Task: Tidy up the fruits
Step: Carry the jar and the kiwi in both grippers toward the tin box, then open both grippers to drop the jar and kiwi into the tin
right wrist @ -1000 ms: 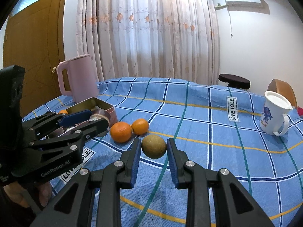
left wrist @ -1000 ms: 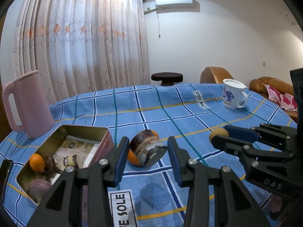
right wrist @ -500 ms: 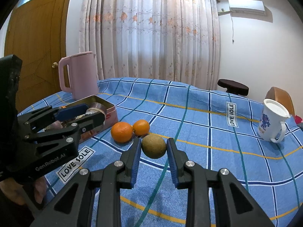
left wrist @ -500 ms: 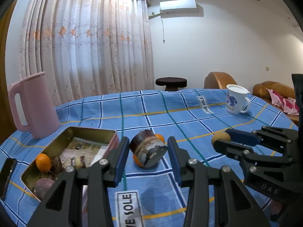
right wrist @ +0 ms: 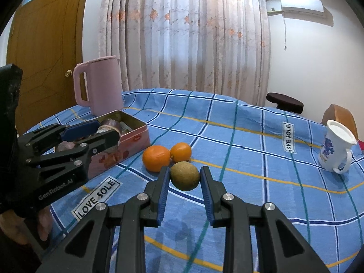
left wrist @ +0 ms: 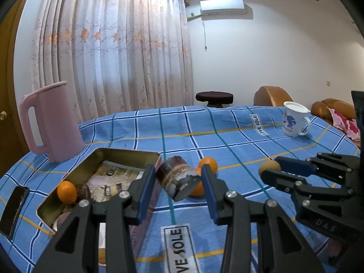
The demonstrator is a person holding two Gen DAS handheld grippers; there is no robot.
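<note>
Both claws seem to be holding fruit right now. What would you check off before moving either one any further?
1. Left gripper clamped on the dark purple cut cylindrical piece: ok.
2. Right gripper clamped on the brown-green round fruit: ok.
3. Open pink metal tin has room: ok.
4. Purple piece clear of the tin's rim: cannot tell.
5. Two oranges on the blue checked cloth clear of the right gripper: not ok, they sit very close.

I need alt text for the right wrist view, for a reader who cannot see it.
The right gripper is shut on a brown-green fruit over a blue checked cloth, two oranges just behind it. At left, the left gripper holds a dark purple fruit above a tin, near a pink jug.
</note>
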